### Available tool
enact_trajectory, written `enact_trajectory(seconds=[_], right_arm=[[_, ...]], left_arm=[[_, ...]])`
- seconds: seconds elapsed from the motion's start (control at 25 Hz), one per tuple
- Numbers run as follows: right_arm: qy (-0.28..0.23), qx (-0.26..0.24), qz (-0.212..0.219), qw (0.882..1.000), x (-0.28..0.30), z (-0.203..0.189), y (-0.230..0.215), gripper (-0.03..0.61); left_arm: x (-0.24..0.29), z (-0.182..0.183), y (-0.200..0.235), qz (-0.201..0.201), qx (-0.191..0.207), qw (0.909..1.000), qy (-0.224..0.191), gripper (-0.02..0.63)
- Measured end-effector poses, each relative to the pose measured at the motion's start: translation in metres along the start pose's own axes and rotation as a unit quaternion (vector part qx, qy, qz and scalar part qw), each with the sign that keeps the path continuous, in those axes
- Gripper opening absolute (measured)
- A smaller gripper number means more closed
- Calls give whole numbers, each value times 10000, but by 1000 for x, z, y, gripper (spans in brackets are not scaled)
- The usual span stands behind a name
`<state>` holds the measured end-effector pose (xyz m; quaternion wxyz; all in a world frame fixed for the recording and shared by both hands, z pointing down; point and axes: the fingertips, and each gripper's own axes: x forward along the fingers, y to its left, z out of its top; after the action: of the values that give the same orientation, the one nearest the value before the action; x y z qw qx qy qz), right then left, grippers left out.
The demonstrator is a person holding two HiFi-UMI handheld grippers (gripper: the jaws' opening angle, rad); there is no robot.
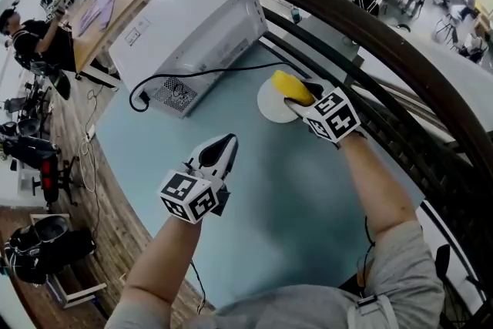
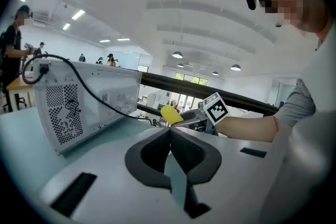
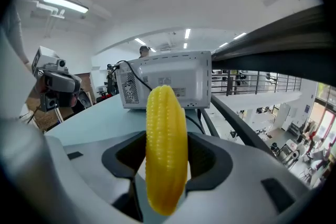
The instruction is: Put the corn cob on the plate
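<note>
Progress: corn cob (image 3: 166, 149) is being clamped in the right gripper's (image 1: 300, 96) jaws, over the plate (image 1: 268, 108) | set-down and release are not yet being shown | left gripper (image 1: 221, 149) is being held short of the plate, jaws together, empty

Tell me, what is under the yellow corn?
The white plate sits under the corn cob, on the table. The cob and right gripper cover part of it, so whether cob and plate touch cannot be seen.
</note>
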<state>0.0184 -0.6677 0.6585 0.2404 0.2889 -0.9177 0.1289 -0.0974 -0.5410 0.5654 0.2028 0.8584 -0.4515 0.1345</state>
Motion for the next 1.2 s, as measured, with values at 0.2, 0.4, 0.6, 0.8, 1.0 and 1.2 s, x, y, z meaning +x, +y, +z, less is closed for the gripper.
enact_trajectory(seconds=[0.2, 0.4, 0.6, 0.8, 1.0, 1.2], right_arm=[[300, -255, -74, 9992, 24, -6, -7, 238], [502, -452, -120, 9976, 39, -8, -12, 238], [729, -640, -109, 9952, 51, -11, -12, 238], [934, -800, -156, 9923, 61, -17, -13, 237], [1157, -985, -321, 9879, 62, -21, -16, 238], [1243, -1152, -464, 9844, 65, -24, -19, 238]], left_arm=[[27, -8, 13, -96, -32, 9999, 10, 18], [52, -6, 30, -72, -29, 10000, -30, 18], [65, -8, 38, -83, -33, 10000, -32, 18], [67, -12, 45, -43, -132, 9999, -40, 18], [69, -18, 47, -38, -178, 9998, -32, 18], [76, -24, 47, -67, -248, 9997, -36, 18]])
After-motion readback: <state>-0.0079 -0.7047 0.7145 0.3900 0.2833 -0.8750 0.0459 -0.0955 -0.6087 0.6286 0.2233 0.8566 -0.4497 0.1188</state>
